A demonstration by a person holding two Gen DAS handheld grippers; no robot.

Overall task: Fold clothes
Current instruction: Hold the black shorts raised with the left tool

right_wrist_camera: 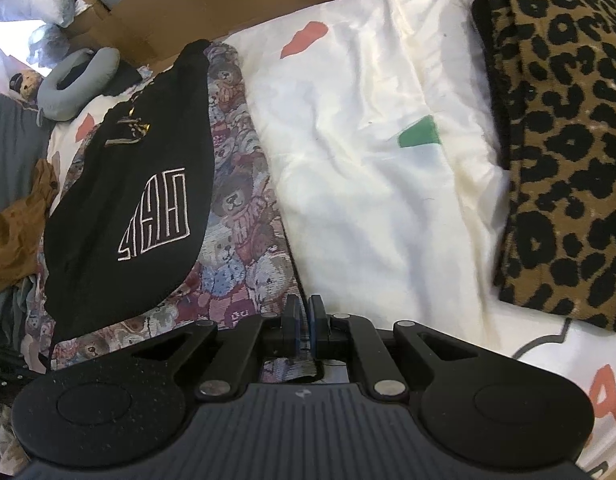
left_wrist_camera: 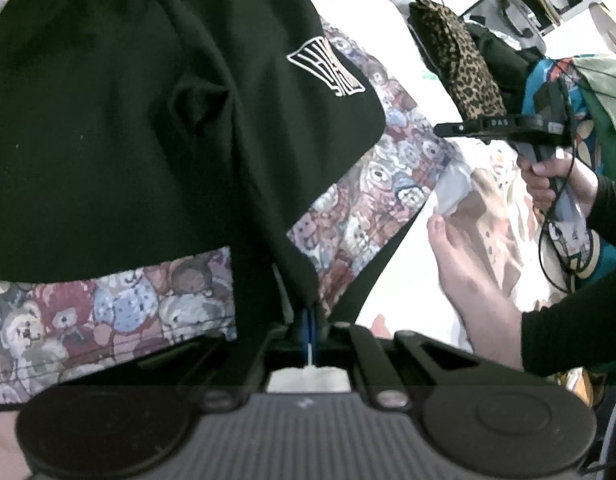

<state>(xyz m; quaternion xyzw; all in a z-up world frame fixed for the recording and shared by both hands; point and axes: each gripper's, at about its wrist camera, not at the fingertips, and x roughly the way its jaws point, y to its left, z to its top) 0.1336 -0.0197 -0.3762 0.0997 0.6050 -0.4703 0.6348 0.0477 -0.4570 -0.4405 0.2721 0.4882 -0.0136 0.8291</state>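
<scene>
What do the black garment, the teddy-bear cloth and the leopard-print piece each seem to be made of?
Black garment: matte, soft knit, perhaps cotton; the logo looks stitched.
Teddy-bear cloth: thick woven tapestry, judging by its grainy pattern.
Leopard-print piece: fuzzy knit or fleece; the pattern edges look soft.

A black garment (right_wrist_camera: pixel 128 208) with white outline lettering lies on teddy-bear print fabric (right_wrist_camera: pixel 236 216). At two o'clock, a leopard-print cloth (right_wrist_camera: pixel 564 140); the sheet (right_wrist_camera: pixel 368 160) is white with red and green patches.
</scene>
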